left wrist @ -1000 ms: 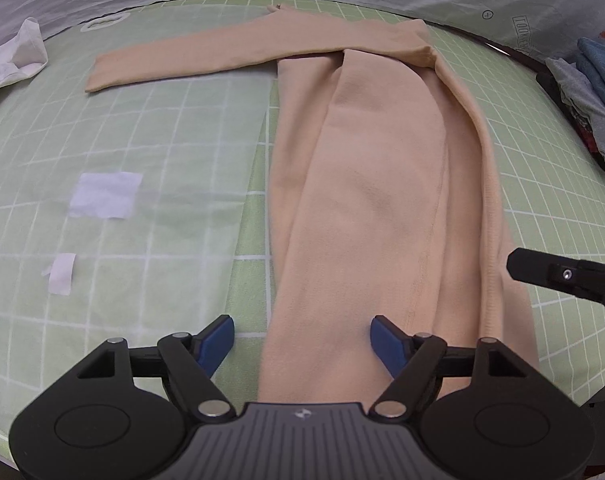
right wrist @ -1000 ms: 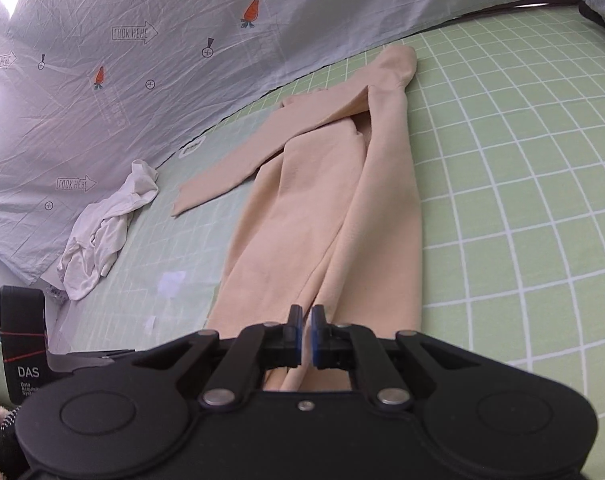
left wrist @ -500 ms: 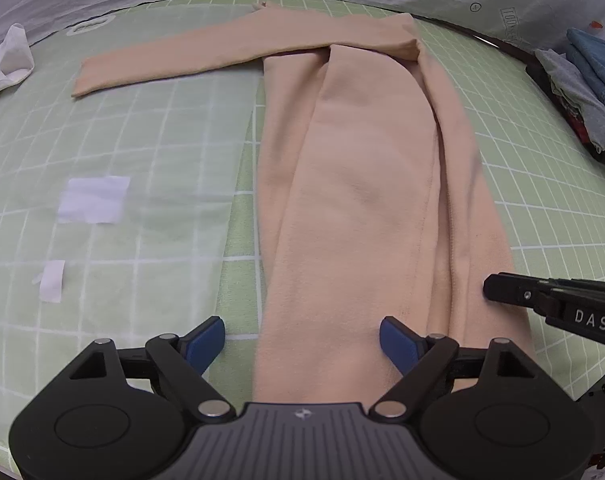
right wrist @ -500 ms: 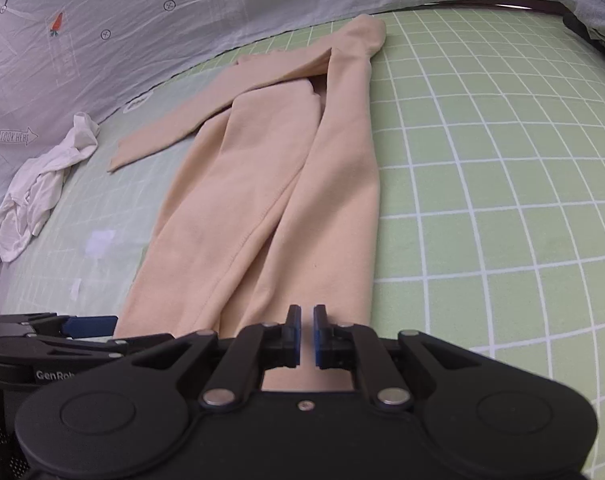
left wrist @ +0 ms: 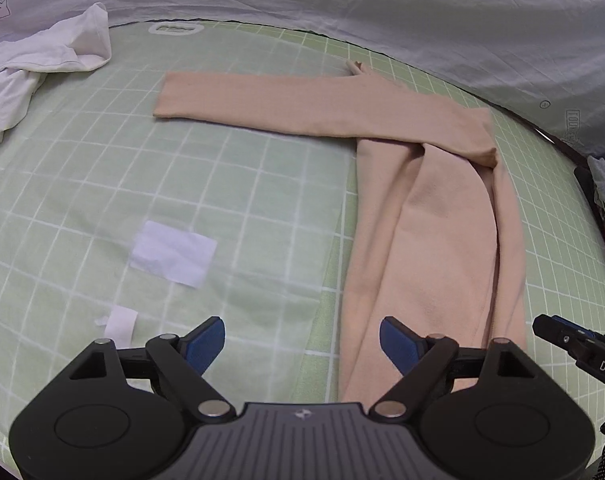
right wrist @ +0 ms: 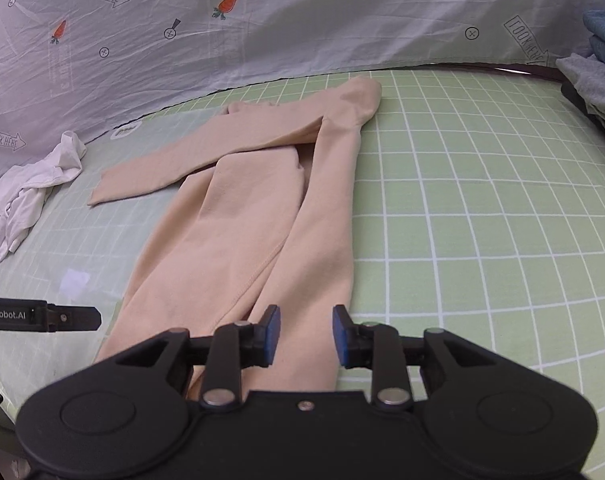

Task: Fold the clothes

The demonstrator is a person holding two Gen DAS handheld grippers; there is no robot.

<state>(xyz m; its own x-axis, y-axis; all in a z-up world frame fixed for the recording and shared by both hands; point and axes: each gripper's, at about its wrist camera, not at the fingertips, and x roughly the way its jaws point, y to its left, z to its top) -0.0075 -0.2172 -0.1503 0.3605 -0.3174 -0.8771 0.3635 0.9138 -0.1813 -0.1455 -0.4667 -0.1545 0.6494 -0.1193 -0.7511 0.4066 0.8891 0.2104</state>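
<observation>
Here, I hold both grippers apart over a peach garment (left wrist: 430,216) spread on the green grid mat (left wrist: 238,184).

My left gripper (left wrist: 302,342) gapes wide, the hem just beside its right finger; my right gripper (right wrist: 305,336), partly parted, straddles the garment's near edge, clamping nothing.
</observation>
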